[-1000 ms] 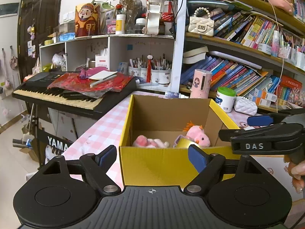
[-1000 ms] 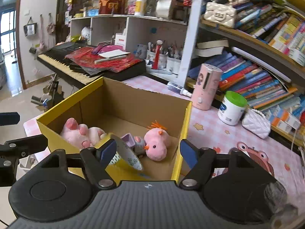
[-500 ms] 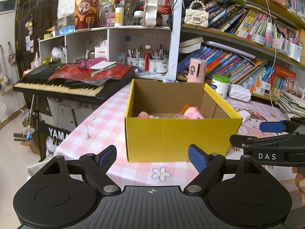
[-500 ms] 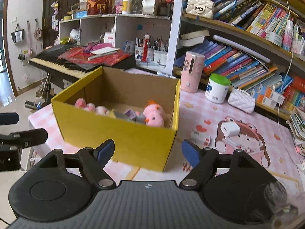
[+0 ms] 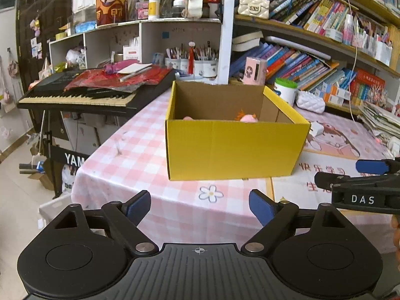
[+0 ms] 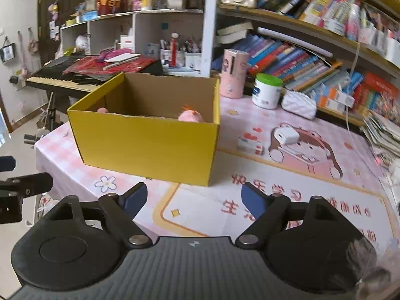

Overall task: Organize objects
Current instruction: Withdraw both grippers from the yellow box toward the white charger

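The left gripper was spread wide and held nothing; the right gripper was likewise wide and empty. Both hovered above the near edge of the table, just short of the yellow box.

The box stood toward the table's left end, its open top facing up. Inside it, only the tops of 2 pink plush toys showed above the front wall — the rest of the contents was hidden.

Judgement: the step in hand appeared to be choosing the next loose item. To do it well, the fingers should stay wide, straddle the item across its narrow side, and lift it over the box wall before release.

Candidates lay to the right of the box: a white charger and a small pink-and-white item on the printed mat. Farther back, near the rear edge, stood a pink canister, a green-lidded jar and a quilted white pouch.

Obstructions — the box's tall front wall, and a thin cable hanging near the right edge.
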Demonstrator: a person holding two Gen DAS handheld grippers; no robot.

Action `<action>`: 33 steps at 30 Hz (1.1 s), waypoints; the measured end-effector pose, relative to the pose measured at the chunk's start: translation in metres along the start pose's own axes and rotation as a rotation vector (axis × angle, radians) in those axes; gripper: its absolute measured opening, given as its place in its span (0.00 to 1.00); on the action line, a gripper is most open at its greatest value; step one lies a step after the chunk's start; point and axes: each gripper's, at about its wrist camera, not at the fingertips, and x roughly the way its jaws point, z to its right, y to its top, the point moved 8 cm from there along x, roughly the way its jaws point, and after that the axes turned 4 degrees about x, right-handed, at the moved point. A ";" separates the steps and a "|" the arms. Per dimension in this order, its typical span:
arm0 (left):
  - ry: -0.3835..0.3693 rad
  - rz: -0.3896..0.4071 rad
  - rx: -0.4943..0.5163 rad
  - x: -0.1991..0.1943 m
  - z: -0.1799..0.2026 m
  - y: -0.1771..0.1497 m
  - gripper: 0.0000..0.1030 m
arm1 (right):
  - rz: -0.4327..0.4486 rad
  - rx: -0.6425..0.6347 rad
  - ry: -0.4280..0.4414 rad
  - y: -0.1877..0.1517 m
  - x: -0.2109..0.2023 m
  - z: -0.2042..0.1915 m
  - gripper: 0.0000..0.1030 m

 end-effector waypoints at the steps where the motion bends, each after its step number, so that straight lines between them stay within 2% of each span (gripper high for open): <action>1: -0.003 -0.003 0.006 -0.001 0.001 -0.001 0.86 | -0.001 0.008 -0.009 -0.002 -0.002 0.001 0.82; 12: -0.059 -0.041 0.052 -0.003 0.019 -0.017 0.86 | -0.028 0.041 -0.060 -0.027 -0.019 0.012 0.84; 20: -0.136 -0.064 0.115 -0.001 0.047 -0.024 0.86 | -0.046 0.101 -0.125 -0.046 -0.032 0.035 0.84; 33: -0.264 -0.050 0.199 0.009 0.096 -0.013 0.86 | -0.048 0.181 -0.253 -0.061 -0.056 0.079 0.84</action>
